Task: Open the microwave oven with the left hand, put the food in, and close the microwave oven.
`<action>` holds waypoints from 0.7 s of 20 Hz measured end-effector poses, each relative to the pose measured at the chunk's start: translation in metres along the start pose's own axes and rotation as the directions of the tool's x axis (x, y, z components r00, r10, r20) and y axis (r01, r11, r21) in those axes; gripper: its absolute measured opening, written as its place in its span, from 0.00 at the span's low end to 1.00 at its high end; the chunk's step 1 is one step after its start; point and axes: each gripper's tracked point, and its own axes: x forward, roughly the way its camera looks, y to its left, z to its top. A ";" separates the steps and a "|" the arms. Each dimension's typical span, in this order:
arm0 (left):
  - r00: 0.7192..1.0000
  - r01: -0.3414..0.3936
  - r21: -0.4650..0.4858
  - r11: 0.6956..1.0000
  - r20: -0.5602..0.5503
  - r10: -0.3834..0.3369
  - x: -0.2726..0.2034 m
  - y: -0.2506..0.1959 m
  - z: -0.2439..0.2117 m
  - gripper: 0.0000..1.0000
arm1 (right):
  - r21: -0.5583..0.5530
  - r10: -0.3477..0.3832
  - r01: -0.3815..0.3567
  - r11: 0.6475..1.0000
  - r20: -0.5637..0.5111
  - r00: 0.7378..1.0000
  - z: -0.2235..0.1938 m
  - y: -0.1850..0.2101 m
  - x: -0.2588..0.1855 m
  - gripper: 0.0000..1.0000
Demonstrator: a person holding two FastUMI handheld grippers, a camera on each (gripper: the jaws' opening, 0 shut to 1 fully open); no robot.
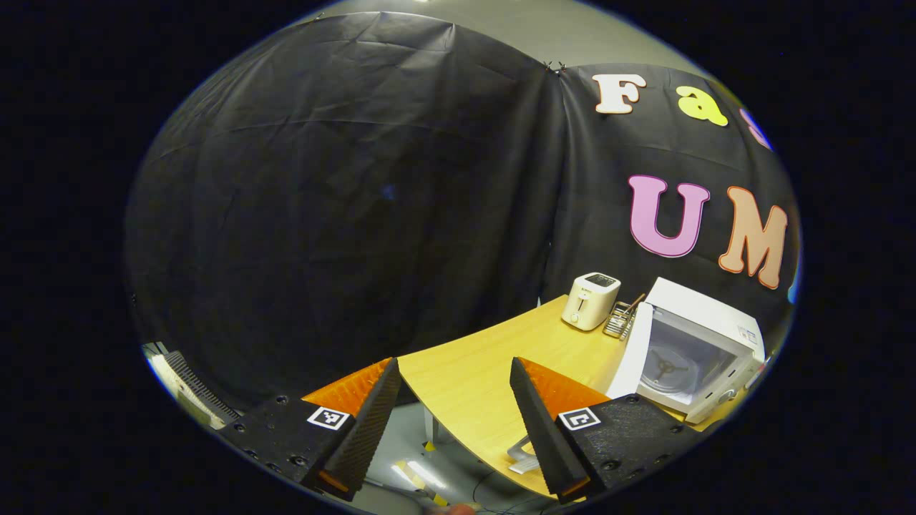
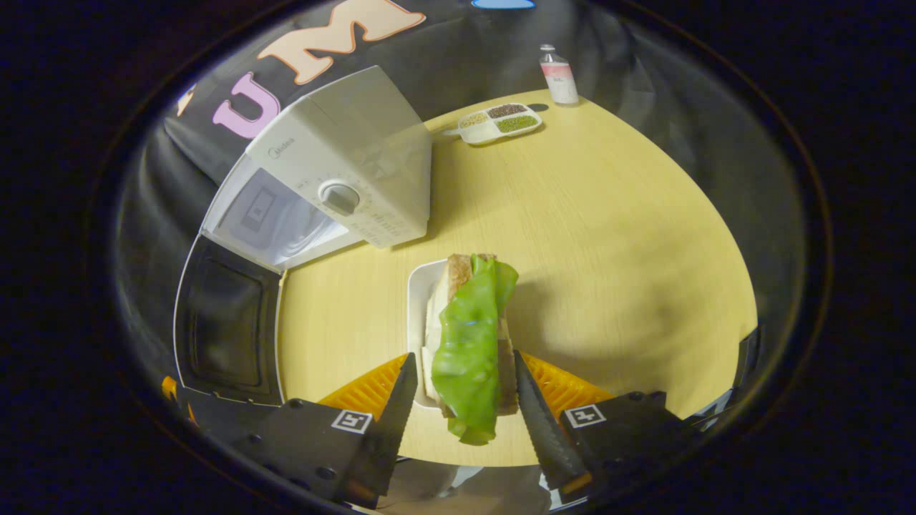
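In the right gripper view, the right gripper [image 2: 465,390] has its two fingers closed onto the sides of a sandwich [image 2: 469,343], bread with a green lettuce leaf draped over its near edge. The sandwich sits above a white dish [image 2: 416,300] on the wooden tabletop [image 2: 608,236]; whether it touches the dish cannot be told. Beyond and to the left stands the white microwave oven [image 2: 343,172] with its door [image 2: 225,322] swung wide open, the cavity showing pale inside. Farther back on the tabletop lie a divided tray [image 2: 501,121] of grains and, near it, a small bottle [image 2: 559,75].

In the left gripper view, the left gripper [image 1: 454,400] is wide open and holds nothing, hanging off the near edge of the tabletop [image 1: 486,365], well apart from the microwave oven [image 1: 698,350]. The oven stands at the right with its door [image 1: 633,354] open and the turntable ring visible inside. Just behind it are a small wire rack [image 1: 621,318] and a white toaster [image 1: 590,300].
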 end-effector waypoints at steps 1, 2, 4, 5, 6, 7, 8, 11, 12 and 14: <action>1.000 0.009 0.002 1.000 0.010 -0.009 0.003 -0.002 0.003 0.91 | 0.007 -0.008 0.008 1.000 0.004 1.000 0.000 -0.002 0.003 0.72; 1.000 0.023 0.008 1.000 0.013 -0.024 0.005 -0.006 0.005 0.90 | 0.031 -0.005 0.005 1.000 0.006 1.000 0.001 -0.002 0.002 0.60; 0.998 0.052 0.031 0.998 0.018 -0.052 0.014 -0.015 0.007 0.90 | 0.094 0.018 -0.019 0.995 0.010 1.000 0.001 0.002 0.000 0.48; 0.998 0.067 0.042 0.997 0.017 -0.068 0.017 -0.019 0.007 0.90 | 0.127 0.034 -0.035 0.991 0.015 0.999 0.003 0.003 -0.001 0.49; 0.996 0.087 0.048 0.995 0.014 -0.088 0.020 -0.024 0.007 0.90 | 0.158 0.037 -0.041 0.987 0.024 0.999 0.005 0.006 -0.004 0.31; 0.994 0.107 0.050 0.993 0.011 -0.108 0.023 -0.029 0.006 0.87 | 0.161 0.040 -0.043 0.986 0.028 0.999 0.005 0.007 -0.004 0.30; 0.992 0.128 0.049 0.991 0.007 -0.128 0.026 -0.034 0.006 0.90 | 0.166 0.038 -0.043 0.985 0.034 0.999 0.005 0.008 -0.009 0.36; 0.983 0.182 0.052 0.982 -0.005 -0.182 0.036 -0.048 0.002 0.90 | 0.206 0.095 -0.115 0.972 0.104 0.990 0.019 0.026 -0.027 0.36; 0.981 0.196 0.055 0.979 -0.012 -0.196 0.041 -0.051 0.002 0.91 | 0.236 0.120 -0.149 0.960 0.131 0.984 0.024 0.033 -0.035 0.36; 0.974 0.225 0.066 0.972 -0.023 -0.224 0.046 -0.055 -0.002 0.90 | 0.288 0.163 -0.211 0.934 0.182 0.970 0.032 0.049 -0.049 0.36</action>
